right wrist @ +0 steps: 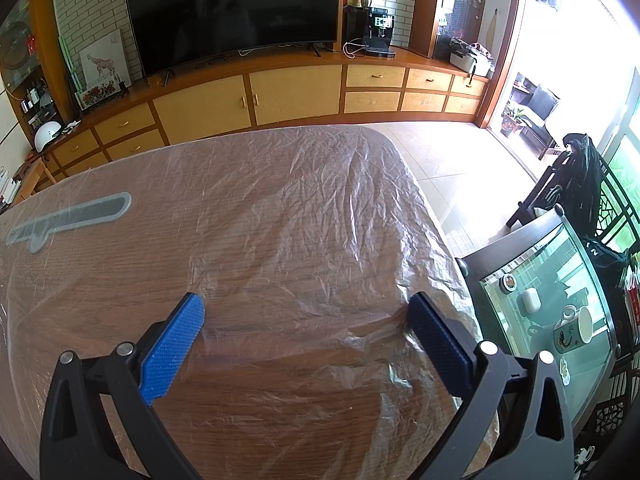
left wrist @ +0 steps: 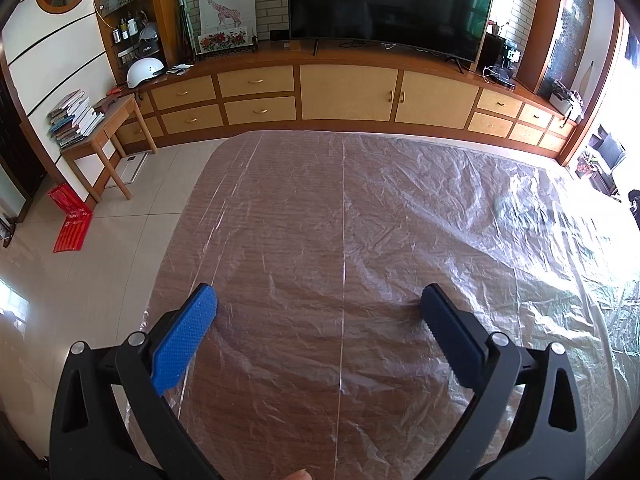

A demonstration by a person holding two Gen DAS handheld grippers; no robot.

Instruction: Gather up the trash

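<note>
Blue-padded fingers point(left wrist: 188, 344) of the left gripper point(left wrist: 318, 300) stand wide apart above a wooden surface point(left wrist: 320, 240) wrapped in crinkled clear plastic sheet point(left wrist: 460, 208). The right gripper point(right wrist: 306, 312) hovers likewise, fingers spread and holding nothing. No trash shows on the surface; a flat grey knife-shaped outline point(right wrist: 68, 216) lies under the sheet at far left.
</note>
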